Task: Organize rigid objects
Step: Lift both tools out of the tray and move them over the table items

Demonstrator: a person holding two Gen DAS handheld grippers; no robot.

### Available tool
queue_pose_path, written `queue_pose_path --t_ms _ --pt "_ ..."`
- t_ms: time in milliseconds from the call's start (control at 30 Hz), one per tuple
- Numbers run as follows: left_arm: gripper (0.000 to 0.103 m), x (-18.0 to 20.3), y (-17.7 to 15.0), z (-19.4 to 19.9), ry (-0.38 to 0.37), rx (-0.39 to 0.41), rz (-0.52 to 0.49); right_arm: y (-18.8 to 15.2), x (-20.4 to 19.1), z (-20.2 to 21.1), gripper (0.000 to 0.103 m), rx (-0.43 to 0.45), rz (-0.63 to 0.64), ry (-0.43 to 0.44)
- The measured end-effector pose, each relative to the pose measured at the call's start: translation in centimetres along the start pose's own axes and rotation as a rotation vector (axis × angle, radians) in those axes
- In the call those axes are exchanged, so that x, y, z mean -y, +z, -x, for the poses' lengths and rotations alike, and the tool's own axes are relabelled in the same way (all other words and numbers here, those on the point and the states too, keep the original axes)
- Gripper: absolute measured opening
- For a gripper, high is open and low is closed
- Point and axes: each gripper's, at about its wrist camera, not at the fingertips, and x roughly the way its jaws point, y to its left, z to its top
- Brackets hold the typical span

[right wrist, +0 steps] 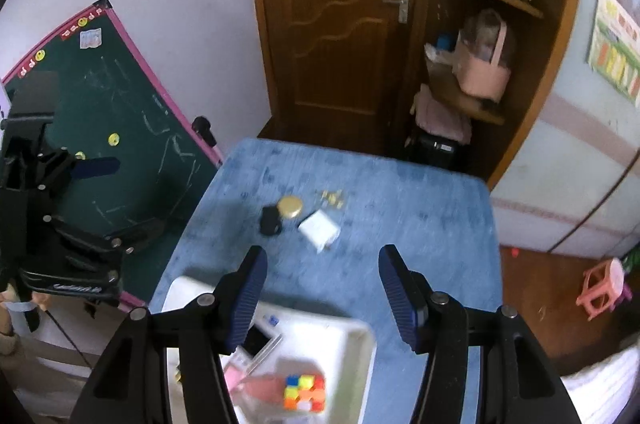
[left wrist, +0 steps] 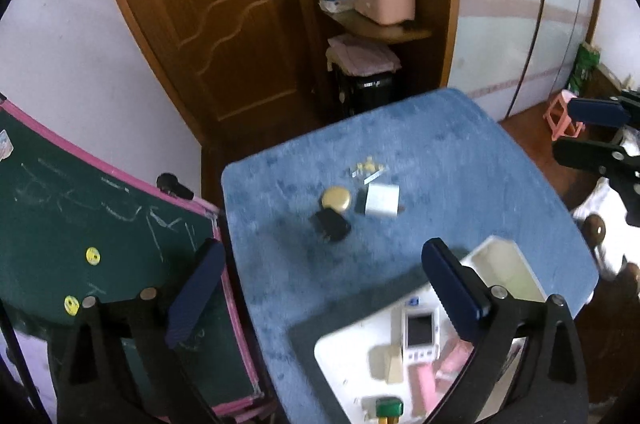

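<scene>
Both tongs above near table edge: left gripper (left wrist: 324, 288) jaws spread wide, nothing between; right gripper (right wrist: 322, 294) about half open, empty. White bin (right wrist: 356, 340) below holds Rubik's cube (right wrist: 305, 393), pink pieces, small handheld device (left wrist: 419, 334). Mid blue table (left wrist: 480, 164): black adapter (left wrist: 331, 226), gold lid (left wrist: 336, 199), white charger (left wrist: 382, 200), well clear of edges. Beyond: chalkboard (left wrist: 80, 224), wooden door (left wrist: 224, 4)
</scene>
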Motion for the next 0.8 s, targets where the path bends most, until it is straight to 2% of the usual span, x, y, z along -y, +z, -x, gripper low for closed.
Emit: queue_pose_path --t_ms 200,367,600,800 --pt "0.099 -1.0 2.9 -2.5 0.024 0.005 0.009 5.0 2.0 -2.6 0.066 0.024 0.047 -0.020" --pt "0.099 -1.5 4.2 -7.7 0.012 -0.048 -0.024 7.1 3.1 -7.4 0.066 -0.021 0.095 -0.024" --pt "0.099 -0.9 3.0 -16.2 -0.025 -0.188 -0.198 6.1 3.3 -15.9 0.066 -0.129 0.194 0.045" --pt "0.099 0.4 -0.3 -21.9 -0.073 -0.299 -0.375 3.3 2.6 -23.2 0.066 -0.239 0.252 0.109"
